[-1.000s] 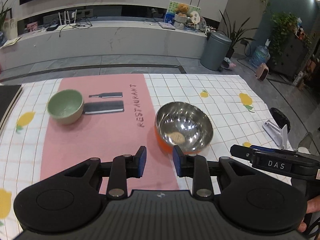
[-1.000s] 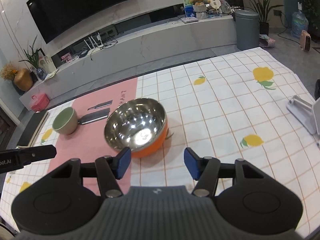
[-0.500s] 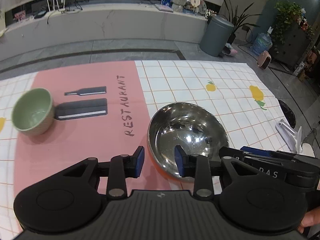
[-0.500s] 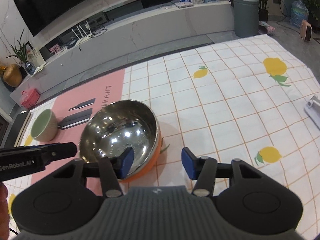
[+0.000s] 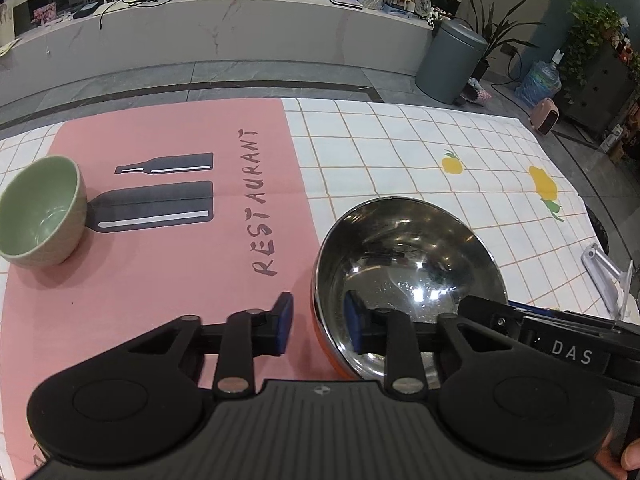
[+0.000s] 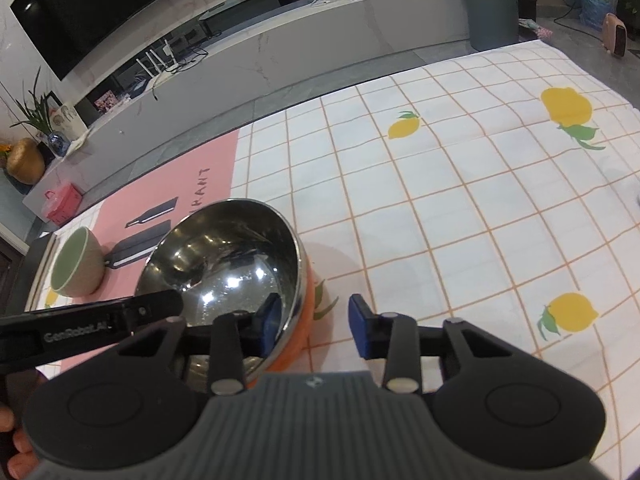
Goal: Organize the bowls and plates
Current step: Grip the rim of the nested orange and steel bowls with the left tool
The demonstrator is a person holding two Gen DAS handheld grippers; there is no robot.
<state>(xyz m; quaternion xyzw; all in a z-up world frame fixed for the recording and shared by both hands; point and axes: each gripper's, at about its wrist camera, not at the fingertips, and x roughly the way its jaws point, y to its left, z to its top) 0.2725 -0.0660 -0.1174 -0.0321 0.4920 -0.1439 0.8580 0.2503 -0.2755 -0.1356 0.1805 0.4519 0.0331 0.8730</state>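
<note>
My left claw (image 5: 318,322) straddles the near rim of the steel bowl (image 5: 406,276), one blue pad inside it and the other outside over the pink placemat (image 5: 168,272), with a gap at the rim. The green bowl (image 5: 40,212) sits well apart at the mat's left edge. My right claw (image 5: 560,344) lies across the steel bowl's right side.

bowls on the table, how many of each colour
green bowl: 1
steel bowl with orange outside: 1
total: 2
</note>
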